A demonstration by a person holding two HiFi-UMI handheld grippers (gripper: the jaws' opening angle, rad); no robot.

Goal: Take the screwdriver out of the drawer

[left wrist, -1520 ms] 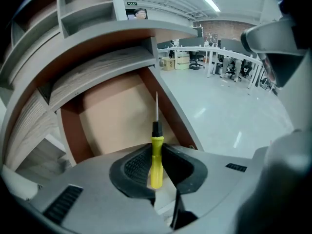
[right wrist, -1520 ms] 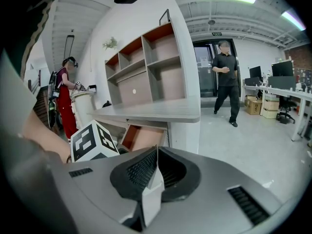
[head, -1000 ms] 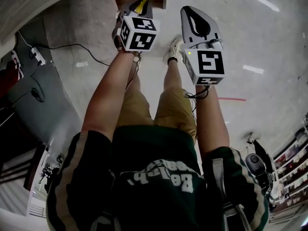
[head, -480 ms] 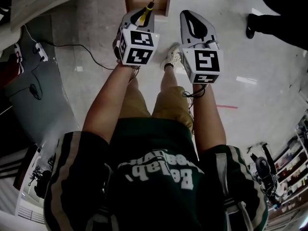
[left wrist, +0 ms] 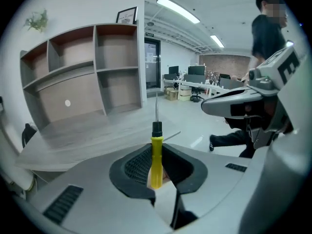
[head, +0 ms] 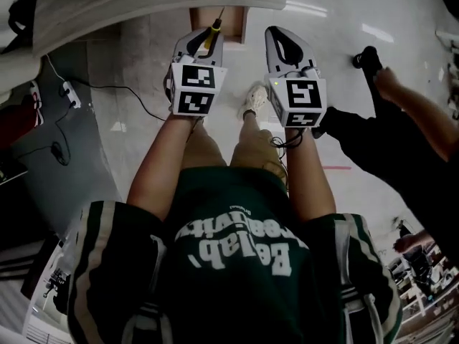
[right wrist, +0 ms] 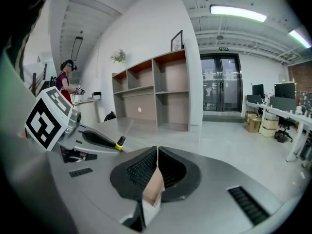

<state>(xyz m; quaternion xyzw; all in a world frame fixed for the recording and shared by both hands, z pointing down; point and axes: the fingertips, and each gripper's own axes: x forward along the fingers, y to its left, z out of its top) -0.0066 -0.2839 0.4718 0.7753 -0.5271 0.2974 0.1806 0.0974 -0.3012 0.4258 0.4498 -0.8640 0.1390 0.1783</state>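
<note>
Clamping the yellow handle of the screwdriver (left wrist: 156,152), the left gripper (left wrist: 157,175) has its jaws pressed on the handle's lower part, one on each side. The handle stands up between the dark ribbed pads (left wrist: 134,167), with a black collar above it and the thin metal shaft pointing toward the top of the frame.

In the head view the screwdriver (head: 210,38) sticks out of the left gripper (head: 203,43) at upper centre, its tip over a brown wooden opening (head: 233,21) just under the pale table (head: 143,6) edge – most likely the drawer, though I cannot tell for sure. The tool is in the air, apart from that opening.

The right gripper (right wrist: 156,179) is clenched on nothing – its two pads meet in a thin seam at the middle of the right gripper view. In the head view it (head: 282,43) hangs just beside the left one, its marker cube (head: 303,100) below it in the frame.

Behind the screwdriver stands a wooden shelf unit (left wrist: 83,77) at upper left of the left gripper view. A second person in dark clothes (head: 401,127) is at the right edge of the head view, on the glossy floor (head: 143,113).
</note>
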